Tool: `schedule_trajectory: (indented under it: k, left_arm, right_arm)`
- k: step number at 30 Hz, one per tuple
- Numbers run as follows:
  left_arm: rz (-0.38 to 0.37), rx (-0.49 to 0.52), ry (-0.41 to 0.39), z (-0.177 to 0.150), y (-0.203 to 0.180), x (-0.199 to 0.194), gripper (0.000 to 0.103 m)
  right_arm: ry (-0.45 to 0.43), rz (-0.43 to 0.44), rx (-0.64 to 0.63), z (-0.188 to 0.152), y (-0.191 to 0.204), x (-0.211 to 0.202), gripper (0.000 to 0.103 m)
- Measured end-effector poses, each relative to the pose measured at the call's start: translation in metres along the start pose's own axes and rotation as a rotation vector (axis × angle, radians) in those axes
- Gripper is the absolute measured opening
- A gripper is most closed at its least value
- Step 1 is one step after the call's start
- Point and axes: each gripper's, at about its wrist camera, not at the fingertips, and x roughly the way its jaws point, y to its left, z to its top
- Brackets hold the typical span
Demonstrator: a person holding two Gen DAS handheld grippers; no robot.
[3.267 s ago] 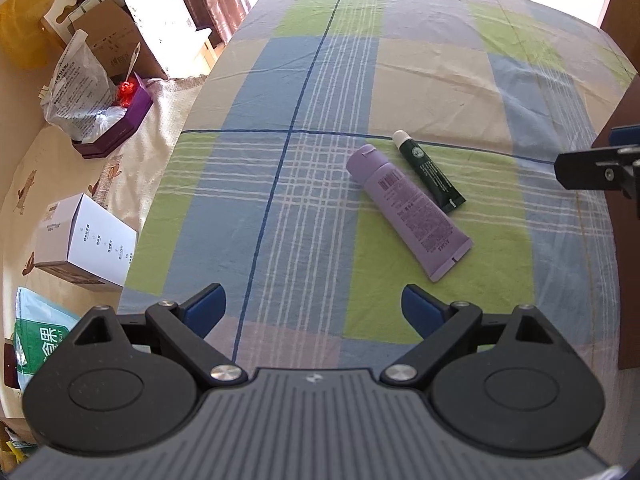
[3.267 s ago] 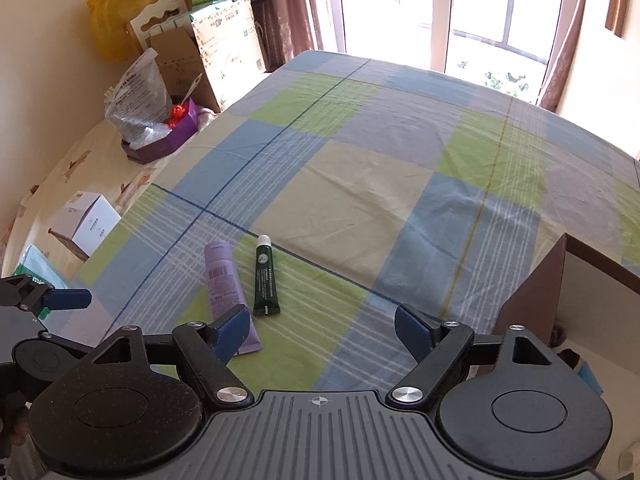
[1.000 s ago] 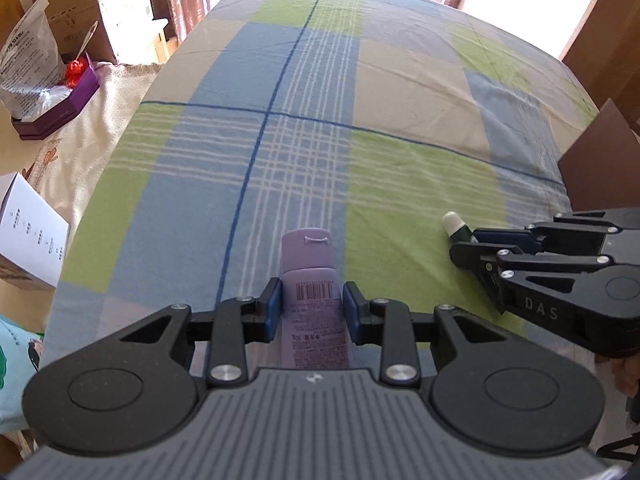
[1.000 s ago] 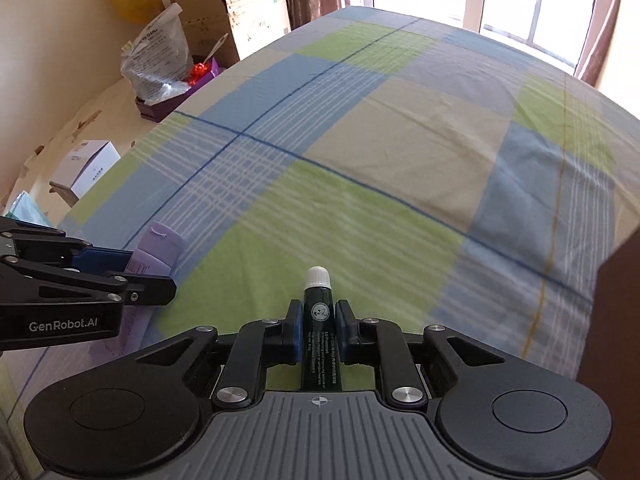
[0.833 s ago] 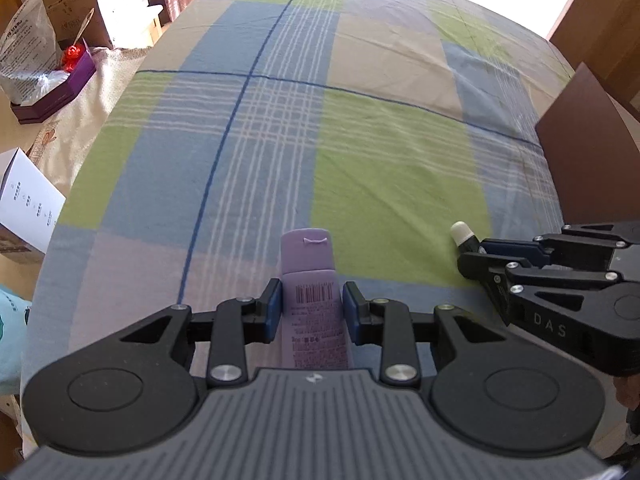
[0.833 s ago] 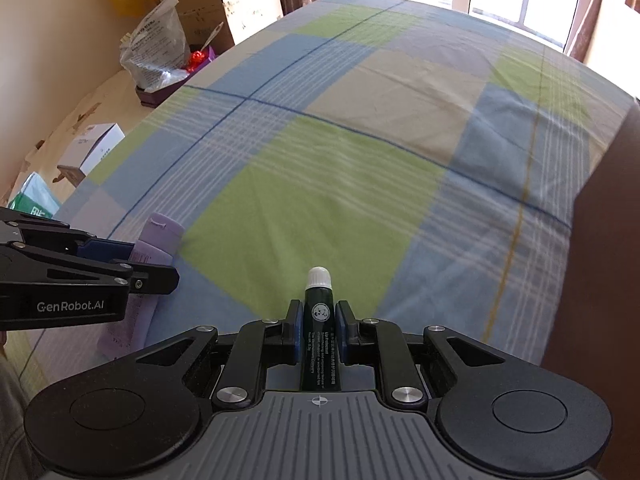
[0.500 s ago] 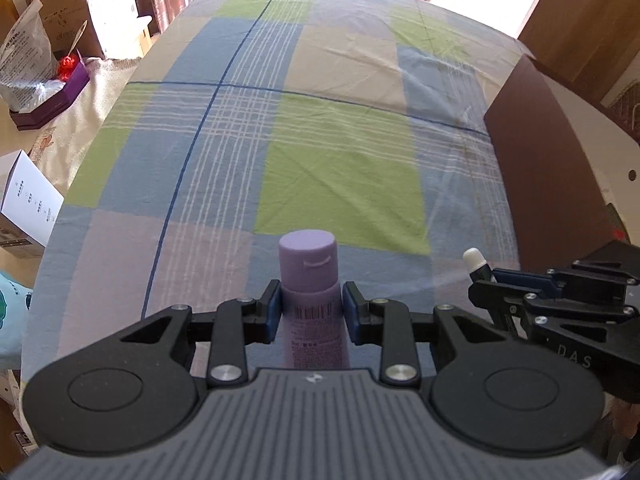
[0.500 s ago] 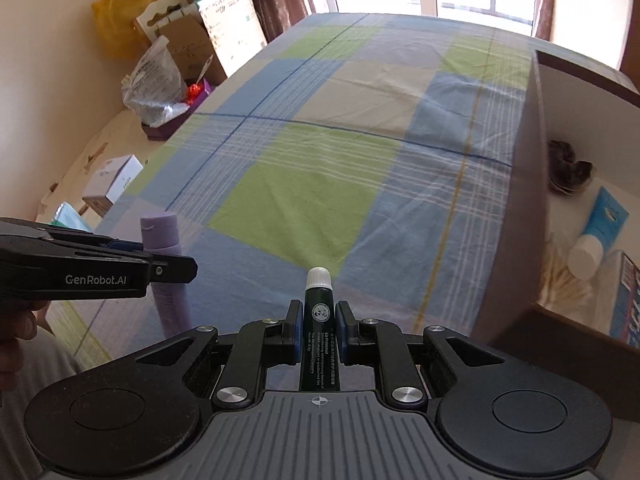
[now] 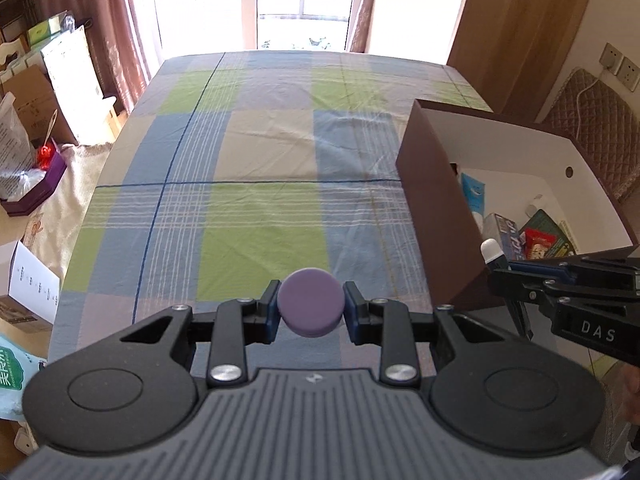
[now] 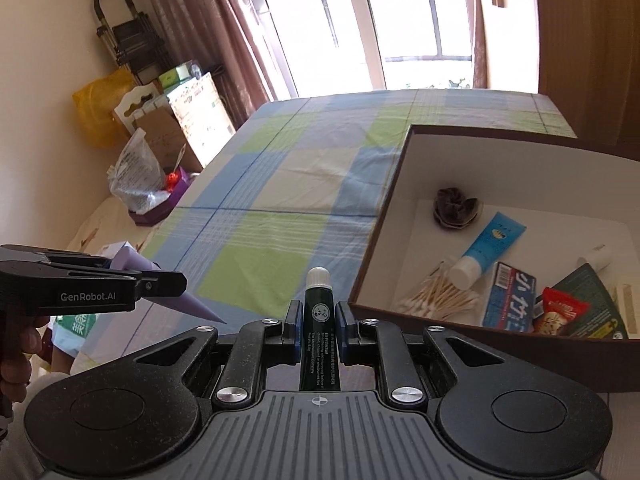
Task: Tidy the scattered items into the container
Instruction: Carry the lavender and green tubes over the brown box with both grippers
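Note:
My left gripper [image 9: 311, 312] is shut on the purple tube [image 9: 311, 307], whose round cap faces the camera; the right wrist view shows the same purple tube [image 10: 168, 292] slanting down from the left gripper [image 10: 156, 280]. My right gripper [image 10: 317, 326] is shut on the dark green tube [image 10: 318, 320] with its white cap pointing forward, just left of the brown box [image 10: 376, 224]. In the left wrist view the right gripper [image 9: 504, 266] holds the green tube's white cap [image 9: 492, 249] beside the box [image 9: 436, 200]. Both are lifted above the checked bedspread [image 9: 260, 160].
The box holds a blue tube [image 10: 486, 246], cotton swabs [image 10: 440, 298], a blue packet [image 10: 508, 300], a red packet [image 10: 560, 312] and a dark scrunchie [image 10: 456, 206]. Left of the bed are a white carton [image 9: 28, 284], a purple tray [image 9: 36, 192] and cardboard boxes [image 10: 176, 124].
Both grippers have risen and tilted up with their tubes. The box has come into fuller view on the right, and its contents now show.

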Motion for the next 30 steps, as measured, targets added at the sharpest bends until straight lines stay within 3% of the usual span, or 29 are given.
schedule_trajectory:
  k: [16, 30]
  left_arm:
    - [-0.061, 0.144, -0.036, 0.021, -0.081, -0.014, 0.027]
    - [-0.1, 0.241, -0.072, 0.051, -0.127, -0.009, 0.027]
  right_arm:
    - [-0.133, -0.07, 0.131, -0.005, -0.062, -0.071, 0.019]
    - [-0.207, -0.131, 0.206, 0.015, -0.112, -0.102, 0.019]
